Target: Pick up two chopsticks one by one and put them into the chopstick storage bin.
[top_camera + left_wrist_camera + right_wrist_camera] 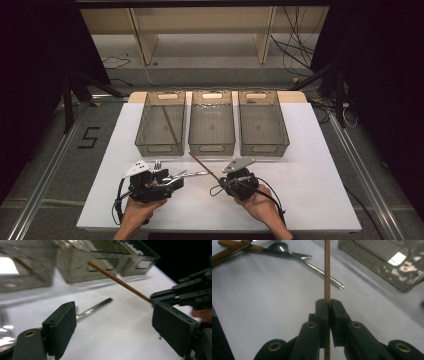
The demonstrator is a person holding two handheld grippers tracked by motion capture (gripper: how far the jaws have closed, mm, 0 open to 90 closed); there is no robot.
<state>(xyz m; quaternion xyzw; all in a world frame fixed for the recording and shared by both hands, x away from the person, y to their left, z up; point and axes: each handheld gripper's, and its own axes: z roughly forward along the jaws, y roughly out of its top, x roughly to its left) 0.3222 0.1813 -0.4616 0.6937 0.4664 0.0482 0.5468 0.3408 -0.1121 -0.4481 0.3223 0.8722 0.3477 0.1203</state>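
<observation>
A white table sits in a dark room, with three clear bins in a row at its far side. The brown chopstick is held at its near end by the right gripper. Its black jaws are pressed tight on the stick. The stick points away from the gripper, up and to the left toward the middle bin, and its far tip hangs just in front of that bin. Another chopstick already lies in the left bin, so I think this one should swing left to join it. The right hand is the near one for that. The left gripper has its jaws spread wide with nothing in them. It waits over the table by a pile of cutlery, where a spoon and a knife lie.
</observation>
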